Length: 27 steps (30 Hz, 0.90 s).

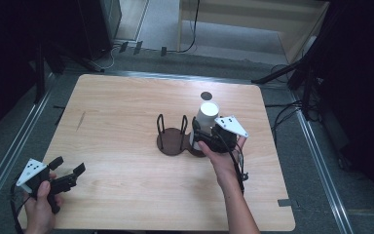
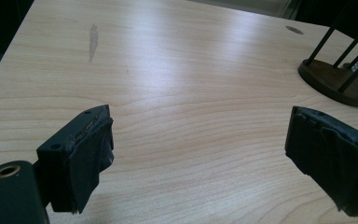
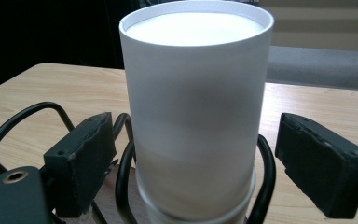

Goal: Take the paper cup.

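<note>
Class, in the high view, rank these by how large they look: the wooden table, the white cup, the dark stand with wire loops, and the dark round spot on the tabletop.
1. Wooden table
2. Dark stand
3. White cup, partly hidden by the right tongs
4. Dark round spot

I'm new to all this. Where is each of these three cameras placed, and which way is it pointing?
High view: above the person's side, looking forward and down on the table; both forearms, left gripper and right gripper show.
Left gripper view: rides the left gripper, looking between its open jaws across bare tabletop toward the wire holder.
Right gripper view: rides the right gripper, open jaws flanking the white cup in the holder.
Shared: all views show the holder.
</note>
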Tool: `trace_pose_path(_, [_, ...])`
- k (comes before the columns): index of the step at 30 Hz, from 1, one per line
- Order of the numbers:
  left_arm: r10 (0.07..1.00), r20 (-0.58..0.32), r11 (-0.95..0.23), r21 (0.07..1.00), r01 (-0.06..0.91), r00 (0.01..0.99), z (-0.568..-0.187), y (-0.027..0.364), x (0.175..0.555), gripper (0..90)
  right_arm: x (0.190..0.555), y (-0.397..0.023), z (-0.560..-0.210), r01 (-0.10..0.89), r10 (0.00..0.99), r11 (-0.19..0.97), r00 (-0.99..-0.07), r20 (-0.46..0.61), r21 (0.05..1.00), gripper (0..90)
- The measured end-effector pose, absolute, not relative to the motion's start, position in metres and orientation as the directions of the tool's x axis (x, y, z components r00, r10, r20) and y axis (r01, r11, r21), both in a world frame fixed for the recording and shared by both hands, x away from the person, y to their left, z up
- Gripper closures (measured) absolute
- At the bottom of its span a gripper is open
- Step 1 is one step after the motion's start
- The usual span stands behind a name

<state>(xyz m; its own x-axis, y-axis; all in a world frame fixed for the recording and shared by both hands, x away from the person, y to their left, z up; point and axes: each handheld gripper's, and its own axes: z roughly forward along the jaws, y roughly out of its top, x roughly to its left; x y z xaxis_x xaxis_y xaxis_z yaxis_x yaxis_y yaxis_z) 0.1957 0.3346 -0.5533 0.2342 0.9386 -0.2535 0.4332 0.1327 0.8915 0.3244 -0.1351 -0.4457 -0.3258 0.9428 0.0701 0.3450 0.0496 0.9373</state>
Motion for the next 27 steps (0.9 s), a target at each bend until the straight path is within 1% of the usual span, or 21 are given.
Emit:
trace_pose_path(15, [0.94,-0.248,0.126,0.892,0.435,0.236,-0.553,0.334,0.196,8.2,0.339,-0.132,-0.452,0.351,0.953,0.032,-0.292,0.077,0.936,14.4])
trace_pose_path(18, [0.94,-0.246,0.123,0.892,0.436,0.238,-0.553,0.334,0.196,8.2,0.339,-0.129,-0.453,0.35,0.953,0.046,-0.296,0.064,0.936,16.7])
trace_pose_path(21, [0.94,-0.245,0.123,0.892,0.435,0.237,-0.553,0.334,0.196,8.2,0.339,-0.127,-0.455,0.334,0.953,0.053,-0.298,0.052,0.941,24.0])
trace_pose_path(27, [0.941,-0.244,0.122,0.892,0.435,0.237,-0.553,0.334,0.196,8.2,0.337,-0.125,-0.454,0.307,0.952,0.072,-0.304,0.026,0.949,25.7])
